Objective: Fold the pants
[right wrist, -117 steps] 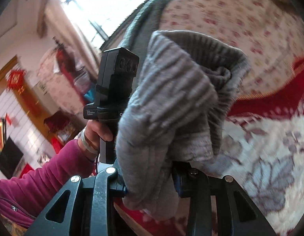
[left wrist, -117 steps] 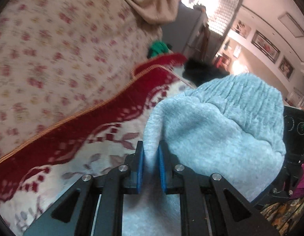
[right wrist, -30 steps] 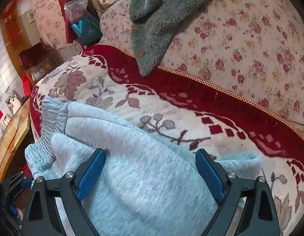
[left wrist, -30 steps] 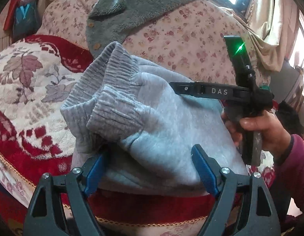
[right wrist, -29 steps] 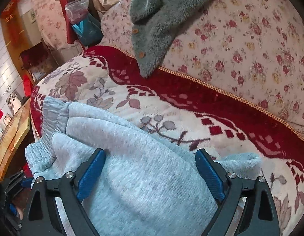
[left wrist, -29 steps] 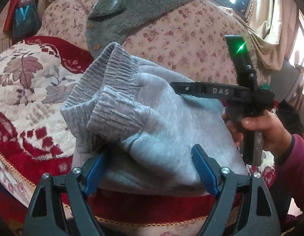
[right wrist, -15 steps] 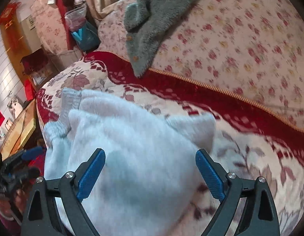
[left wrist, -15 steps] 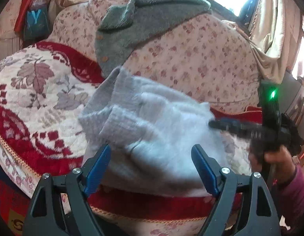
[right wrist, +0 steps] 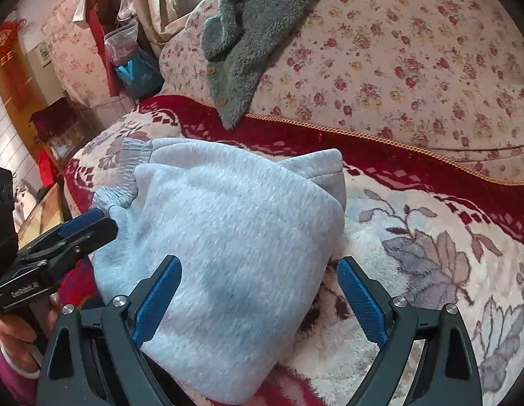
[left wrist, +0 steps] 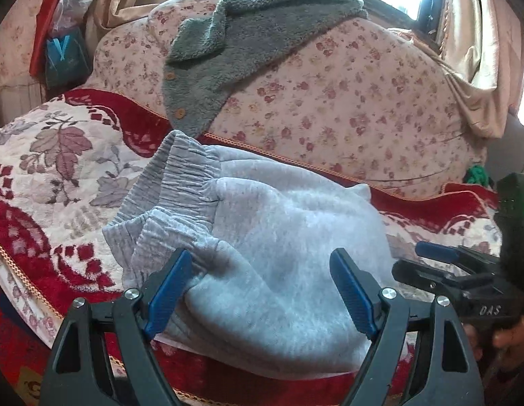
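Left wrist view: pants (left wrist: pixel 262 237) folded in a gray bundle on the near sofa seat (left wrist: pixel 52 155), left gripper (left wrist: pixel 258 291) and right gripper (right wrist: pixel 258 299) both spread apart, gripping nothing; best now to lift clear without snagging cloth.

black gripper (left wrist: pixel 263 292) frames, blue pads, silver screws, magenta sleeve (right wrist: pixel 11 377).

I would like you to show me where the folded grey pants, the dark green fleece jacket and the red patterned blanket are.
Folded grey pants (left wrist: pixel 279 237): left wrist view, middle of the top fabric.
Dark green fleece jacket (left wrist: pixel 248 34): left wrist view, its body on the sofa back.
Red patterned blanket (right wrist: pixel 431 237): right wrist view, bare leaf pattern beside the pants.
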A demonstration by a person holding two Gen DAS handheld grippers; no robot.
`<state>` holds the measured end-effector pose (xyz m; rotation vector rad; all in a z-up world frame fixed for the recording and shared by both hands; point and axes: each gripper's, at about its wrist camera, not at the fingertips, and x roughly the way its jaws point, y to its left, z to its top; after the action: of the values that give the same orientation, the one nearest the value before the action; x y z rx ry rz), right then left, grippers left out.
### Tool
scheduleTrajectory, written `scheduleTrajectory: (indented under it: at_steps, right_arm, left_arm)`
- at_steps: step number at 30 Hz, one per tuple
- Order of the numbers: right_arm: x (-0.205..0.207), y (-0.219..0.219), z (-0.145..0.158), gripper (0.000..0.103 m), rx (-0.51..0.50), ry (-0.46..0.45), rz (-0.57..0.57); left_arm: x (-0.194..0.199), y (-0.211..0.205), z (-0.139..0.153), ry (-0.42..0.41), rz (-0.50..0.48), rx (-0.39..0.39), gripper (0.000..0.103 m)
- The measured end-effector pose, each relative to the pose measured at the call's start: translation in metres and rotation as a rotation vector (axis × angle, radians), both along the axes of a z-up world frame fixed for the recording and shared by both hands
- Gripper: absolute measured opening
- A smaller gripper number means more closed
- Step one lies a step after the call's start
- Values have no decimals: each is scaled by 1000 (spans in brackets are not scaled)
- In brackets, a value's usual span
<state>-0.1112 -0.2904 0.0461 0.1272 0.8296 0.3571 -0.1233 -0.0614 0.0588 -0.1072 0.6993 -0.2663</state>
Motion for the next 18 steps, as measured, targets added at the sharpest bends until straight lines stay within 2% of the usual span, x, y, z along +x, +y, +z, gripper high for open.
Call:
scheduleTrajectory:
  at_steps: [4,13,18]
  right_arm:
    - [-1,3,-6,96,13,32,-16]
    - [-2,4,-4,96,21,42,-23]
    - [1,-3,-11,100,68,97,-22]
  left_arm:
    - [0,-2,0,-7,16,41,83]
    - [0,5,0,-7,41,39,85]
    - [3,13,-1,3,56,27,90]
